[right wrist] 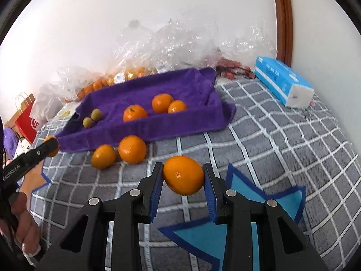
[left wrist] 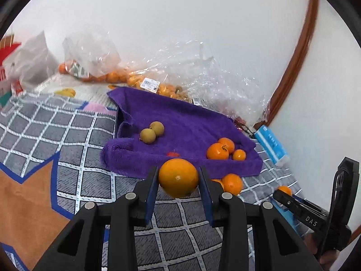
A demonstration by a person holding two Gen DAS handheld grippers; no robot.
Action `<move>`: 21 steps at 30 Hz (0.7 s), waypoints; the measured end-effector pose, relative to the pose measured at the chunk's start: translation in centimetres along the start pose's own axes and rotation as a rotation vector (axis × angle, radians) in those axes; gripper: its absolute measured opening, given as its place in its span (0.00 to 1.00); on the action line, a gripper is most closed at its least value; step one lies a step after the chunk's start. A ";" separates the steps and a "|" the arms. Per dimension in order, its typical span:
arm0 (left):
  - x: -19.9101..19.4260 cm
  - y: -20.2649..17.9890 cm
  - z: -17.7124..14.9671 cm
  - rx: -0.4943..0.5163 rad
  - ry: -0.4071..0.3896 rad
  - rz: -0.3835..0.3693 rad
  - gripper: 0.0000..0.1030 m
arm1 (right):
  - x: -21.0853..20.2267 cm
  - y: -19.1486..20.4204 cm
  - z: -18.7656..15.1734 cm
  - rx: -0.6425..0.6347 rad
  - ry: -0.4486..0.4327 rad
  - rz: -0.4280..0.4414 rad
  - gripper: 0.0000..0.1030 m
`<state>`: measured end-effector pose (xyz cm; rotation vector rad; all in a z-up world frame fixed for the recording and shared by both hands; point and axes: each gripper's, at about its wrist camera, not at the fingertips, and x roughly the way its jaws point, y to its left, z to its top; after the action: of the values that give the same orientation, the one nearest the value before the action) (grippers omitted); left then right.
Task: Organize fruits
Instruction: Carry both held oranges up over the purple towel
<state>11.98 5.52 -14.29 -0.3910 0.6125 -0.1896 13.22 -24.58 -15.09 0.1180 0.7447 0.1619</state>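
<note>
My left gripper (left wrist: 178,177) is shut on an orange (left wrist: 178,179) and holds it above the checked rug, just in front of the purple towel (left wrist: 187,122). My right gripper (right wrist: 183,176) is shut on another orange (right wrist: 183,175), also above the rug. On the towel lie three oranges (left wrist: 217,151) (right wrist: 135,113) and two small brown-green fruits (left wrist: 147,136) (right wrist: 96,114). Two more oranges (right wrist: 132,149) (left wrist: 232,183) lie on the rug by the towel's near edge. The left gripper also shows at the left of the right wrist view (right wrist: 48,148).
Clear plastic bags of small oranges (left wrist: 144,81) (right wrist: 126,72) lie against the wall behind the towel. A blue tissue pack (right wrist: 283,82) (left wrist: 271,144) lies at the right. A red paper bag (right wrist: 27,122) stands at the left. The rug (right wrist: 270,146) covers the floor.
</note>
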 end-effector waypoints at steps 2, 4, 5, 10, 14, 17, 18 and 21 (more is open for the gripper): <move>-0.1 0.5 0.6 -0.027 0.013 0.017 0.32 | -0.3 0.5 1.0 0.000 -0.010 0.032 0.34; -0.5 0.8 1.6 -0.032 0.022 0.016 0.32 | -0.5 1.1 2.3 -0.016 -0.020 0.057 0.34; -1.0 0.8 2.5 -0.027 0.014 0.019 0.32 | -0.5 1.5 2.9 -0.029 -0.029 0.058 0.34; -1.6 0.2 6.0 0.049 0.025 0.068 0.32 | 0.1 3.2 5.9 -0.055 -0.063 0.085 0.34; -0.7 0.7 8.7 0.015 0.021 0.035 0.32 | 1.4 4.4 7.9 -0.058 -0.088 0.099 0.34; 1.0 0.5 10.3 0.030 0.003 0.053 0.32 | 2.5 5.1 9.6 -0.070 -0.099 0.091 0.34; 1.6 0.4 10.6 0.036 0.001 0.053 0.32 | 2.8 5.4 10.1 -0.074 -0.106 0.091 0.34; 3.6 0.3 10.8 0.054 0.003 0.069 0.32 | 4.0 5.8 11.3 -0.082 -0.120 0.098 0.34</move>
<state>21.29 7.99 -8.22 -0.3168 0.6214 -0.1408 23.28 -18.70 -8.54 0.0857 0.6121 0.2758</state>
